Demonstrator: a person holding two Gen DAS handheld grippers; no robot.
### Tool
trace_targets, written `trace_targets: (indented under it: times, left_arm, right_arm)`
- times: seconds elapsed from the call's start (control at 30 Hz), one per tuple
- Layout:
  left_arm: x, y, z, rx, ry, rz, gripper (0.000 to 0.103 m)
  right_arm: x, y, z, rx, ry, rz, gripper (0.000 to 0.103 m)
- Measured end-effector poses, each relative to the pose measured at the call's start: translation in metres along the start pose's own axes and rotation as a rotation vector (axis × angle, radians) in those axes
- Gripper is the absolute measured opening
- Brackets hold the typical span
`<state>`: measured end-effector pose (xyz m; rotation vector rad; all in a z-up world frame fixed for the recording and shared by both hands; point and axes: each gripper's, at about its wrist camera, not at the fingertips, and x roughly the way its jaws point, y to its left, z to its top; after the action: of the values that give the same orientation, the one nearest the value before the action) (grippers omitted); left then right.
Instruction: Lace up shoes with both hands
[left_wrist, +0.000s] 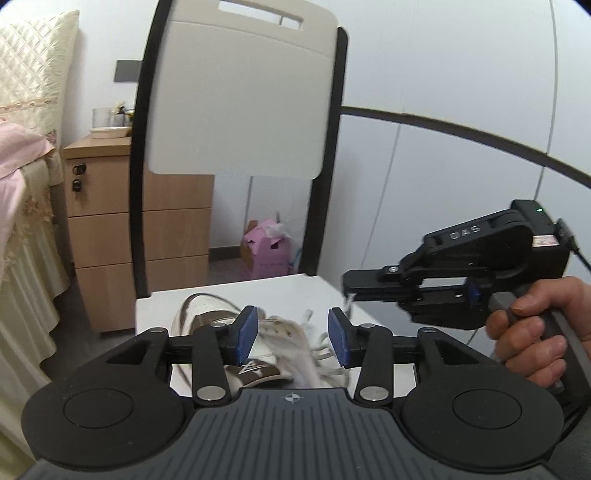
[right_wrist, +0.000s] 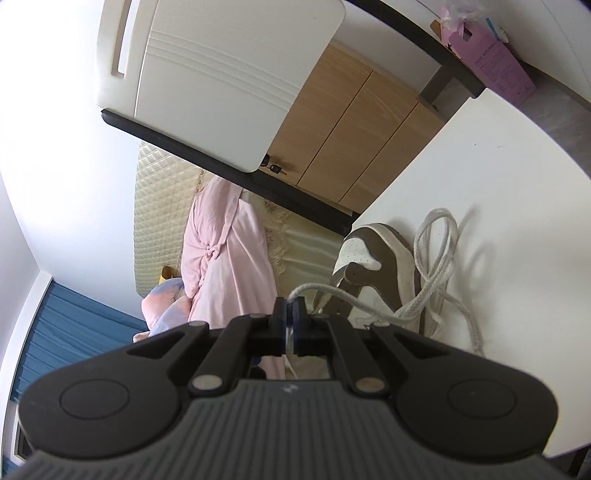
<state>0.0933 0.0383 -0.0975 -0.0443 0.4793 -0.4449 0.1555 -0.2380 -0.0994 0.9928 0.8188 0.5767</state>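
L gripper nearest cam, jaws wide, nothing between, hovering over shoe. R gripper clamped on lace near its end; rest of lace loose, looped beside shoe. Shoe: brown/white sneaker on white chair seat, no desk. Lace soft, light, limp, prob. slips unless pinched firm; best hold close to tip. Shoe light, may slide on smooth seat. Room: bedroom, wood drawers, bed, pink box on floor.

chair seat open beside shoe, backrest blocking behind
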Motion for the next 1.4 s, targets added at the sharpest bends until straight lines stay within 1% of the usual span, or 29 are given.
trace_targets:
  times: [0.2,0.3,0.4,0.47,0.5,0.53,0.6,0.63,0.67,0.73,0.93,1.1,1.2,1.27,1.4]
  left_arm:
    - [0.007,0.004,-0.001,-0.005,0.029,0.096,0.047]
    - [0.013,0.004,-0.003,0.02,0.065,0.154,0.047]
    - [0.021,0.006,-0.005,0.015,0.104,0.165,0.047]
    - [0.026,0.007,-0.007,0.013,0.128,0.179,0.045]
    - [0.028,0.008,-0.008,0.011,0.138,0.184,0.04]
    - [0.03,0.008,-0.009,0.011,0.144,0.193,0.037]
    - [0.034,0.008,-0.01,0.021,0.153,0.218,0.023]
    - [0.035,0.008,-0.011,0.023,0.161,0.233,0.014]
    - [0.036,0.01,-0.011,0.016,0.17,0.241,0.011]
    - [0.035,0.014,-0.01,-0.012,0.173,0.235,0.01]
    - [0.027,0.013,-0.011,-0.008,0.191,0.231,0.01]
    - [0.022,0.011,-0.013,-0.009,0.198,0.238,0.012]
    - [0.021,0.013,-0.011,-0.024,0.197,0.223,0.013]
    - [0.018,0.016,-0.008,-0.039,0.183,0.205,0.013]
    - [0.011,0.028,0.006,-0.093,0.11,0.131,0.013]
  right_arm:
    - [-0.001,-0.001,0.001,-0.004,-0.007,-0.013,0.004]
    - [-0.002,-0.002,0.001,-0.002,-0.019,-0.022,0.006]
    - [-0.002,-0.003,0.001,0.003,-0.035,-0.024,0.007]
    - [-0.002,-0.003,0.002,0.006,-0.045,-0.026,0.007]
    - [-0.002,-0.004,0.002,0.008,-0.05,-0.027,0.007]
    - [-0.002,-0.004,0.002,0.01,-0.057,-0.027,0.007]
    - [-0.003,-0.004,0.002,0.015,-0.073,-0.023,0.007]
    - [-0.003,-0.004,0.002,0.019,-0.08,-0.022,0.007]
    - [-0.003,-0.005,0.002,0.023,-0.086,-0.021,0.007]
    - [-0.003,-0.005,0.003,0.031,-0.099,-0.02,0.007]
    - [0.002,-0.007,0.005,0.038,-0.117,-0.039,0.007]
    - [0.019,-0.015,0.009,0.064,-0.115,-0.065,0.007]
    - [0.029,-0.021,0.011,0.081,-0.112,-0.081,0.007]
    - [0.037,-0.025,0.013,0.092,-0.111,-0.091,0.007]
    - [0.051,-0.032,0.016,0.115,-0.108,-0.111,0.007]
